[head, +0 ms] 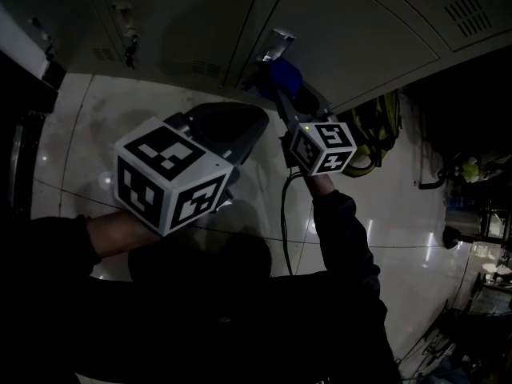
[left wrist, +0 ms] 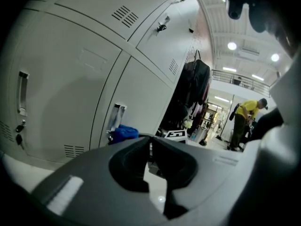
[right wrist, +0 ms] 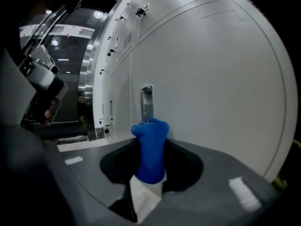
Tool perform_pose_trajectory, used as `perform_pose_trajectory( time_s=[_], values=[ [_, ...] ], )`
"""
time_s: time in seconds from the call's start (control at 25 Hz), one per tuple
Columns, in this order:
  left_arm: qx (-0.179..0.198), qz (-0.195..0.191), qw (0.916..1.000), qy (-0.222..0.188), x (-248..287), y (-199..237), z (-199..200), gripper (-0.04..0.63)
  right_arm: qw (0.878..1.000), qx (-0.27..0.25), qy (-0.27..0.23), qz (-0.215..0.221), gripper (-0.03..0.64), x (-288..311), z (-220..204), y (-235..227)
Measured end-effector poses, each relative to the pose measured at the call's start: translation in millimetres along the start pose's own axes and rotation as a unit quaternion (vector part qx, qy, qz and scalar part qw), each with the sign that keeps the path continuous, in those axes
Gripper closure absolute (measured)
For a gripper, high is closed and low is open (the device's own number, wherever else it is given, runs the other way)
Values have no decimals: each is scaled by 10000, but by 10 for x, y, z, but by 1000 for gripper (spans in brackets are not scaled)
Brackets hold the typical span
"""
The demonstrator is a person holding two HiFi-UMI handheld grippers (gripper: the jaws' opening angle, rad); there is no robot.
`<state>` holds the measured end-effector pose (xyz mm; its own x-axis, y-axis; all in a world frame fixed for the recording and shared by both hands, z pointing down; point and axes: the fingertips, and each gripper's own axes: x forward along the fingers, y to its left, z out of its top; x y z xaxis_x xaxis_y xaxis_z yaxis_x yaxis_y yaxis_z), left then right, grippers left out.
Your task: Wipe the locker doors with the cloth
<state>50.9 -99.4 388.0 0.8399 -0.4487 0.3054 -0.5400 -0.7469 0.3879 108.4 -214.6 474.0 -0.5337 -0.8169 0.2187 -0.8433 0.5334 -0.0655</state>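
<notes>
My right gripper [head: 276, 82] is shut on a blue cloth [right wrist: 150, 149], which it holds close to a grey locker door [right wrist: 211, 79], just below that door's metal handle [right wrist: 147, 102]. The head view shows the cloth [head: 278, 76] near the same handle [head: 276, 46]. In the left gripper view the cloth [left wrist: 123, 133] sits low beside a handle [left wrist: 115, 119]. My left gripper [head: 252, 126] hangs lower and further from the lockers, jaws shut with nothing between them [left wrist: 150, 142].
Grey locker doors [head: 176, 22] with vents and key locks [left wrist: 19, 131] run across the top. A yellow bag [head: 376, 130] lies at the locker's right end on the glossy floor [head: 96, 126]. A person in yellow [left wrist: 247, 121] stands far off.
</notes>
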Motion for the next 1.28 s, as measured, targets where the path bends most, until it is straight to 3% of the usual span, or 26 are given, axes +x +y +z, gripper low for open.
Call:
perform_pose_trajectory(
  time_s=[0.56, 0.8, 1.0, 1.28],
  values=[
    [-4, 28, 10000, 41, 45, 29, -35, 595, 9880, 103, 306, -1509, 491, -1125, -421, -1431],
    [-18, 53, 10000, 80, 72, 42, -58, 595, 9839, 149, 288, -1760, 492, -1273, -463, -1582],
    [-48, 70, 9999, 94, 45, 67, -80, 595, 9866, 67, 262, -1610, 492, -1193, -497, -1301],
    [-89, 46, 9999, 117, 40, 62, -101, 595, 9970, -280, 465, -543, 492, -541, -685, -372]
  ],
)
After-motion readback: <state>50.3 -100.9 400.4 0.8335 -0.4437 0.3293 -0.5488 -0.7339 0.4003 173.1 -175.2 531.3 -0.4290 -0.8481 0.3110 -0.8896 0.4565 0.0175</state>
